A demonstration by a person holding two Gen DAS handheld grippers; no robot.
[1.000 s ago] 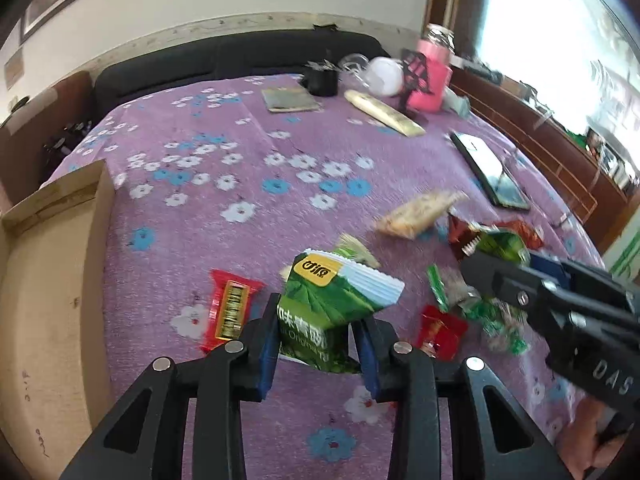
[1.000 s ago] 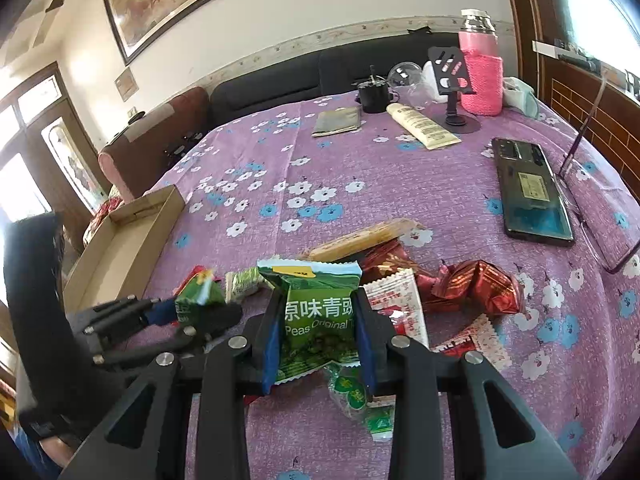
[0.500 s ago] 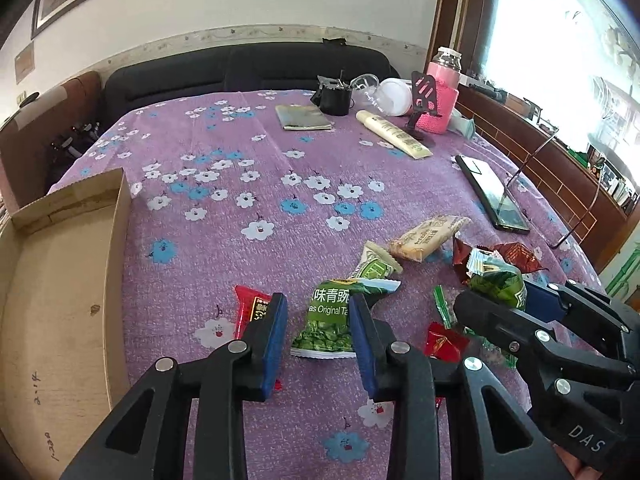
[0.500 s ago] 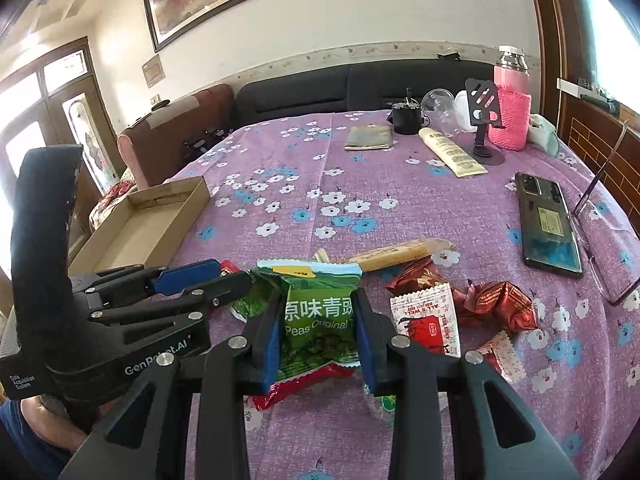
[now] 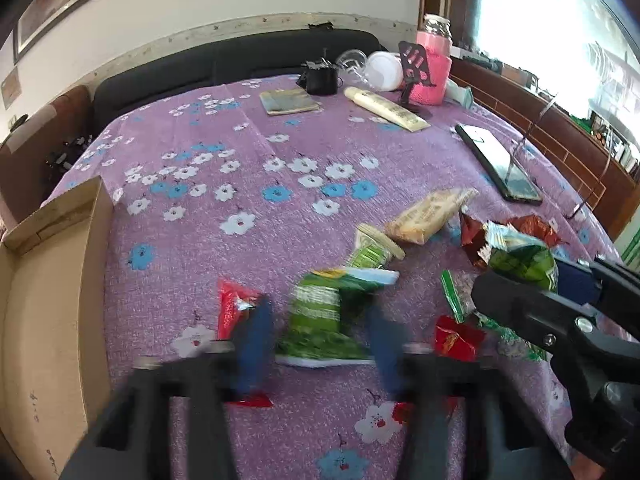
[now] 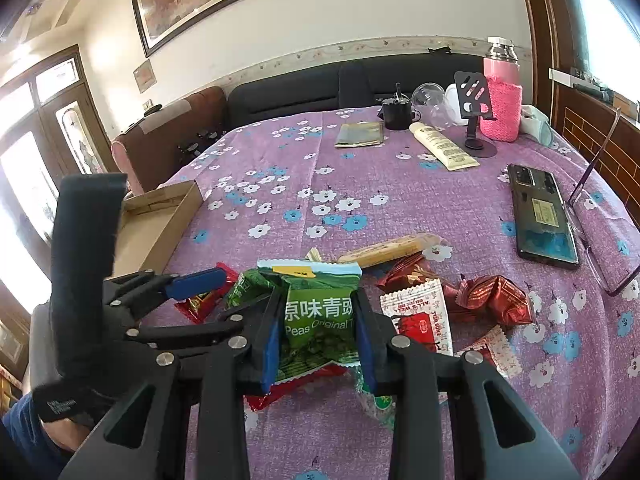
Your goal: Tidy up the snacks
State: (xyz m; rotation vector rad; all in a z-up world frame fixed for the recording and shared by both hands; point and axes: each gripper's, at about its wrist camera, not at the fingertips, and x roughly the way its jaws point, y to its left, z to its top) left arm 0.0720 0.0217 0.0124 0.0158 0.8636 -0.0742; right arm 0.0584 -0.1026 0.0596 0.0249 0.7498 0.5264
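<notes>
My right gripper [image 6: 316, 336] is shut on a green peas packet [image 6: 318, 312] and holds it just above the snack pile; it also shows in the left wrist view [image 5: 520, 258]. My left gripper [image 5: 316, 340] is open and blurred, with a second green peas packet [image 5: 324, 312] lying on the purple flowered tablecloth [image 5: 240, 152] between its blue pads, apart from them. A red packet [image 5: 232, 304] lies by the left pad. A beige wafer bar [image 5: 428, 216], red wrapped snacks [image 6: 496, 296] and a white-red sachet [image 6: 420, 316] lie around.
An open cardboard box [image 5: 44, 300] stands at the table's left edge. A phone [image 6: 542, 216], a cream tube [image 6: 440, 146], a booklet [image 6: 360, 134], a black cup [image 6: 396, 114], a phone stand and a pink bottle [image 6: 502, 104] sit farther back. Glasses [image 6: 600, 216] lie at right.
My left gripper has let go of its green packet, which now lies on the cloth, and the jaws have spread wider. My right gripper still holds its packet.
</notes>
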